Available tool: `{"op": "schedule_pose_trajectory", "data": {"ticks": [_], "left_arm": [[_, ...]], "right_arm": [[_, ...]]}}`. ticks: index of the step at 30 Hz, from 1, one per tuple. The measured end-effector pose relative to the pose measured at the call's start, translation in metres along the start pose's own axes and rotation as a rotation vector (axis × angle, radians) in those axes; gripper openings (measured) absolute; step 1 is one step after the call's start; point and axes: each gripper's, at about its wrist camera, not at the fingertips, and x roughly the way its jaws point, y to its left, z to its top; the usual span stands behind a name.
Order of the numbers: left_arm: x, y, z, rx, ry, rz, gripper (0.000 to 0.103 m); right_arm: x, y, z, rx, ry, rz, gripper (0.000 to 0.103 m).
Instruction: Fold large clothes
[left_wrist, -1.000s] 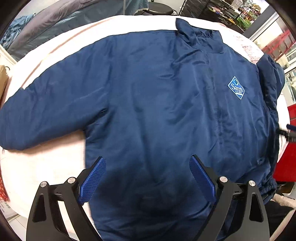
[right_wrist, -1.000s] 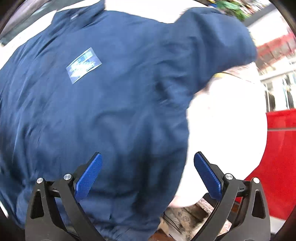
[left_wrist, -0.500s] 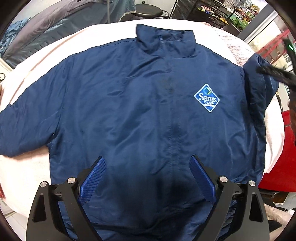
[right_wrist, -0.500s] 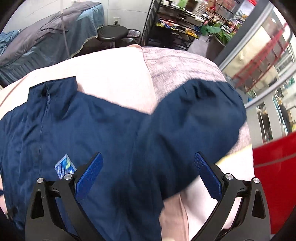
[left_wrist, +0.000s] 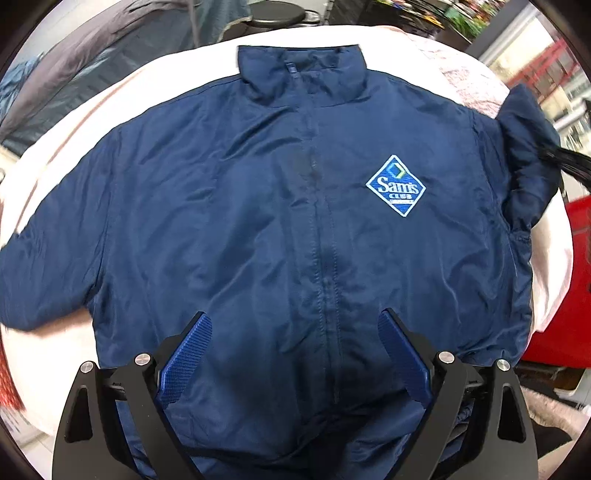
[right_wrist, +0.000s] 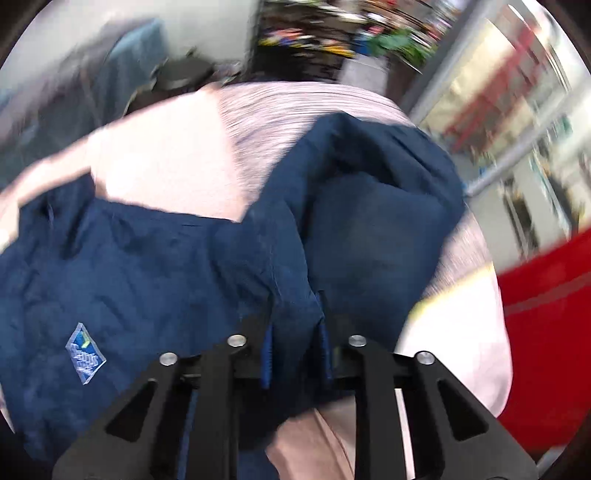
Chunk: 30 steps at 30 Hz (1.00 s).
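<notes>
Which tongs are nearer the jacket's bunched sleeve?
Right. The right tongs are shut on the bunched sleeve; the left tongs hover open over the jacket hem, apart from that sleeve.

most of the pale cloth surface (left_wrist: 173, 70) is being covered by the spread navy jacket (left_wrist: 258, 221); bare strips are being left only along the far edge and the left side. the gap betw. the left gripper (left_wrist: 295, 354) pads is being kept wide over the hem. the right sleeve (right_wrist: 373, 221), bunched, is being pinched by the right gripper (right_wrist: 295, 354), w/ the red panel (right_wrist: 546, 332) standing just beside the surface's right edge.
</notes>
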Motion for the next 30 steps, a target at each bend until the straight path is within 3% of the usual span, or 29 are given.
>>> {"op": "schedule_pose_trajectory", "data": {"ticks": [4,7,13,17,19,21,25,27,30], "left_arm": [[0.001,-0.021,0.009,0.081,-0.001,-0.024,0.089],[0.0,-0.039,0.016,0.155,-0.009,-0.032,0.089],[-0.005,-0.061,0.016,0.224,-0.019,-0.054,0.089],[-0.002,-0.062,0.011,0.23,-0.005,-0.057,0.089],[-0.002,-0.06,0.009,0.231,-0.006,-0.051,0.089],[-0.004,-0.056,0.007,0.225,-0.009,-0.043,0.089],[-0.008,-0.041,0.005,0.169,-0.013,-0.041,0.089],[-0.009,-0.034,0.005,0.135,-0.009,-0.047,0.089],[-0.009,-0.029,0.006,0.118,-0.001,-0.036,0.089]], "right_arm": [[-0.02,-0.076,-0.043,0.259,0.038,0.103,0.019],[-0.018,-0.11,-0.086,0.4,0.102,0.141,0.019],[-0.009,-0.113,-0.15,0.453,0.172,0.144,0.019],[-0.005,-0.112,-0.163,0.499,0.19,0.154,0.031],[-0.005,-0.12,-0.162,0.537,0.189,0.169,0.044],[-0.013,-0.132,-0.161,0.594,0.14,0.221,0.063],[-0.035,-0.161,-0.155,0.651,-0.002,0.257,0.068],[-0.036,-0.183,-0.147,0.689,-0.044,0.273,0.074],[-0.026,-0.219,-0.136,0.796,-0.07,0.271,0.074]]}}
